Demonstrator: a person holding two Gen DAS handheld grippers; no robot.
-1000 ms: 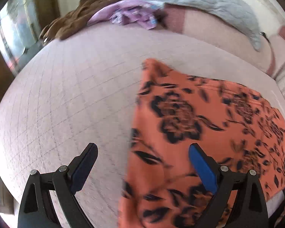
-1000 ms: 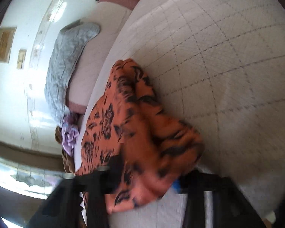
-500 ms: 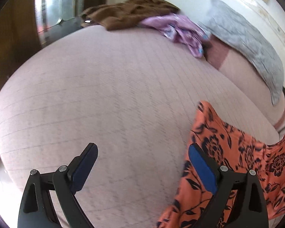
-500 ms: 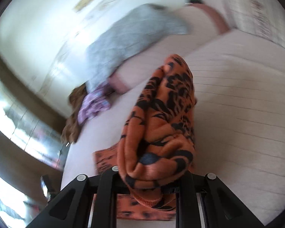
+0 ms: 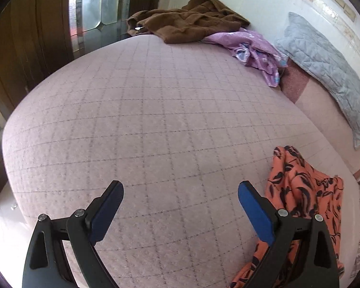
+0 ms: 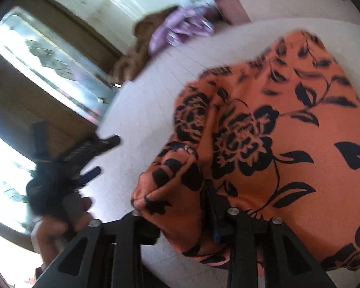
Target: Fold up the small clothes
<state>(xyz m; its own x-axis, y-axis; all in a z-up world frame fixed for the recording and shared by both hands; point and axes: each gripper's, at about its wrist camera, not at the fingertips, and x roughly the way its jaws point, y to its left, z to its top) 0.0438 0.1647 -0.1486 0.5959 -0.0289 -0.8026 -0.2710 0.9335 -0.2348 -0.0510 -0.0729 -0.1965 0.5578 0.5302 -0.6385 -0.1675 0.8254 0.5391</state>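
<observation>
My right fingers point(image 6: 180, 218) clamp the orange cloth point(image 6: 276, 132), bunched near the bed's point(image 5: 156, 120) right edge; my left fingers point(image 5: 180, 206), apart, should pinch its free corner before I spread it.

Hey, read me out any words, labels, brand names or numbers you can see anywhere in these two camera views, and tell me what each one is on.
None: no readable text in either view.
The orange floral garment, held in the shut right gripper, shows only a flower print.
The open left gripper bears no marking.
The wall plaques are too small to read.
</observation>
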